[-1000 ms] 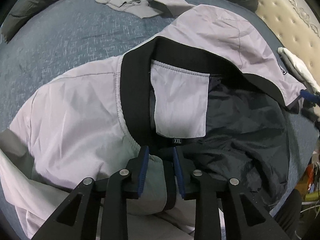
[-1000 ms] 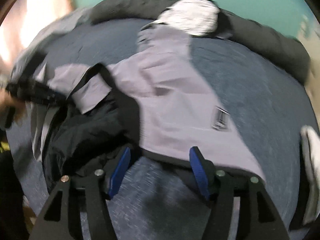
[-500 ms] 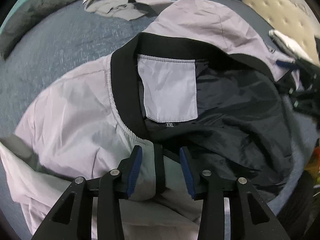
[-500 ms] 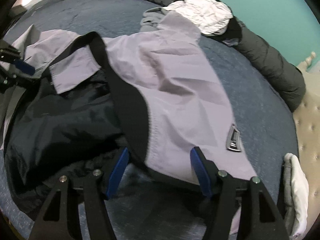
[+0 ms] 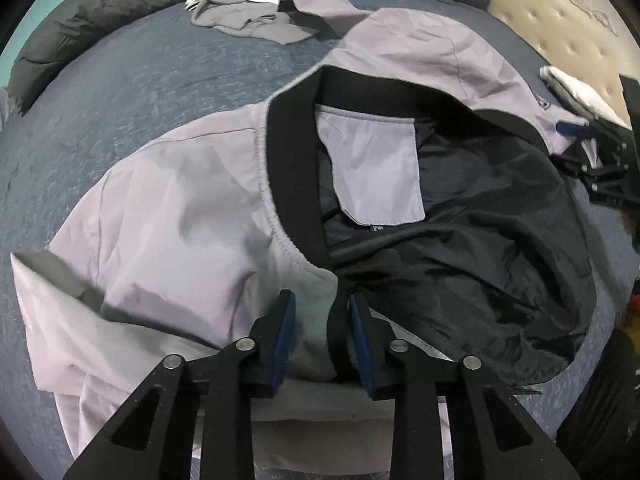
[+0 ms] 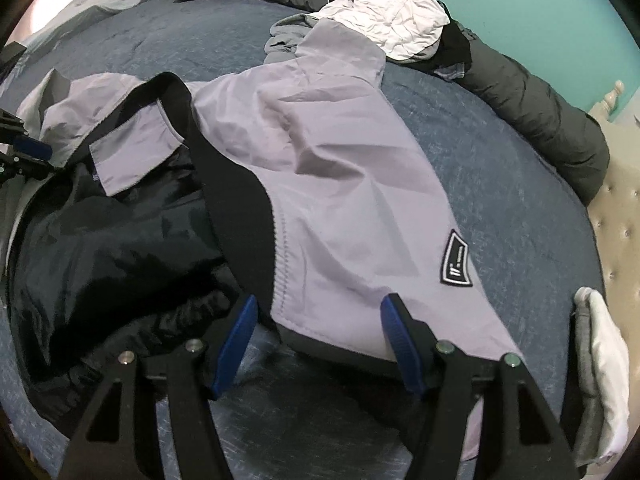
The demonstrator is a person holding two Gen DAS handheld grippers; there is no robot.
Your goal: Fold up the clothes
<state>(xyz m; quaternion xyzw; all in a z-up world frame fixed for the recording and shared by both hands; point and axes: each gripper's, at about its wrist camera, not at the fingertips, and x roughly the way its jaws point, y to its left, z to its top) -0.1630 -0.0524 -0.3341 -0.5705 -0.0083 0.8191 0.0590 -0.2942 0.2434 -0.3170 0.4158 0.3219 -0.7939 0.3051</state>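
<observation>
step: lavender bomber jacket lies open on blue bed, black lining up, unfolded | L gripper jaws narrow, front edge between (clamped? likely) | R gripper jaws wide, over other front hem, holds nothing | next: close R on hem, bring fronts together | count: 1 jacket, 2 grippers, 1 clothes heap, 1 folded stack

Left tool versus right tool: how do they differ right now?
The left tool has its fingers close together around the jacket's front edge by the black collar band; the right tool is spread wide with the other front edge lying between its fingers, not pinched. The left sits at the lilac-and-lining seam, the right near the logo patch. Both have blue pads.
</observation>
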